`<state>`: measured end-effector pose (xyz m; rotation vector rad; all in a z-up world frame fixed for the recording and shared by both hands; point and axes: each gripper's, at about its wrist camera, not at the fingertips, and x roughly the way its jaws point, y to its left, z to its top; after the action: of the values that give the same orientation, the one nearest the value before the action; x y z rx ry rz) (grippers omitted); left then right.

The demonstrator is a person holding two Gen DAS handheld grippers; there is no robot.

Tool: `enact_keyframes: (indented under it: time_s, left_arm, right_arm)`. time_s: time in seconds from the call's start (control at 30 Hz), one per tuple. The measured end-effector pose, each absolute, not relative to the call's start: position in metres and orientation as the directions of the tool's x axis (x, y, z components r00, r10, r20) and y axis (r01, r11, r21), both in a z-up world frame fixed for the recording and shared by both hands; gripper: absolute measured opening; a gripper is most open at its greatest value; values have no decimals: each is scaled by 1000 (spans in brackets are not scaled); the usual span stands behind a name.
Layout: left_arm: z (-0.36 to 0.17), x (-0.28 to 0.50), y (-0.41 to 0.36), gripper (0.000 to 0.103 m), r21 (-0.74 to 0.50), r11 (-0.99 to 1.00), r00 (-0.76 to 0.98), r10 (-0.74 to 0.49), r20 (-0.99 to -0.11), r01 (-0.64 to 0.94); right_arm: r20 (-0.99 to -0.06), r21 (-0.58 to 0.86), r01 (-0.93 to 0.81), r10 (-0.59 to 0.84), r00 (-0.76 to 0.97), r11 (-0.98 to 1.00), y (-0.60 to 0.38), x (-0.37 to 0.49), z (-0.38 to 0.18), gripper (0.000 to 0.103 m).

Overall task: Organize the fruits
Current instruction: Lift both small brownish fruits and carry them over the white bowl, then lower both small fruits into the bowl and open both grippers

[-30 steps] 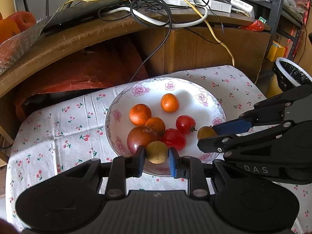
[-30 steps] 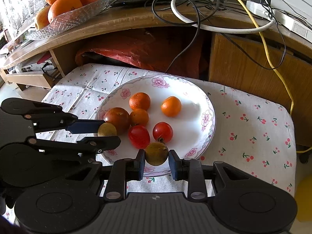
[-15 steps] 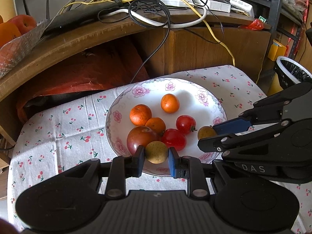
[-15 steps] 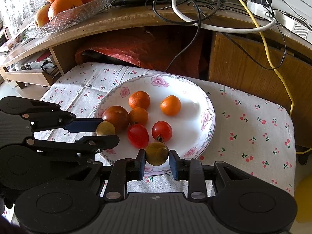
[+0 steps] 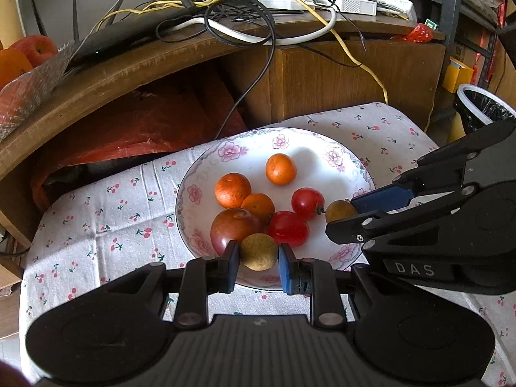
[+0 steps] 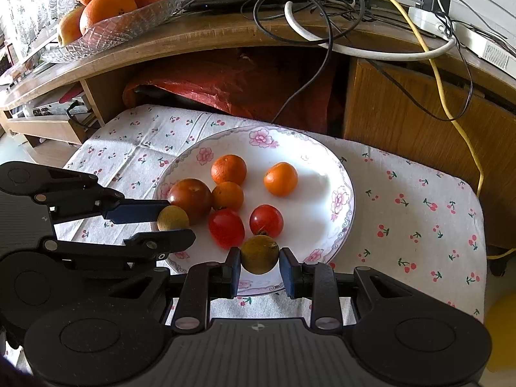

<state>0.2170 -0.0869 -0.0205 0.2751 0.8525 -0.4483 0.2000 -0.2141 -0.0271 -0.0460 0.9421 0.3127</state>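
Ok, L gripper [image 5: 259, 259] & R gripper [image 6: 260, 262] each clamped on a longan over plate [image 6: 342, 174]; weak pinch → fruit could slip/roll off.

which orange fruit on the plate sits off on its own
The far-right orange fruit: bare plate all around it, while the other two touch each other.

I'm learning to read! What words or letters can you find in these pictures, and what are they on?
"DAS": pale raised letters on the black body of the right gripper, seen from the left wrist camera.
The small green sign on the wooden shelf is too small to read.
The white boxes among the cables show no writing I can make out.
The plate has only flowers, no words.
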Motion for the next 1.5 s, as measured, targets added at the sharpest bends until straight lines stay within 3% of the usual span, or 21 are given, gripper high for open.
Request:
enact_keyframes:
  time_s: [1.3, 1.5]
  left_arm:
    - [-17, 215, -87, 36, 66, 874, 578, -260, -774, 482]
    - [-16, 214, -86, 39, 71, 876, 582, -255, -772, 477]
  right_arm:
    - [-789, 92, -285, 245, 564, 954, -215, 196, -24, 25]
    - [-785, 88, -278, 239, 572, 956, -216, 194, -24, 30]
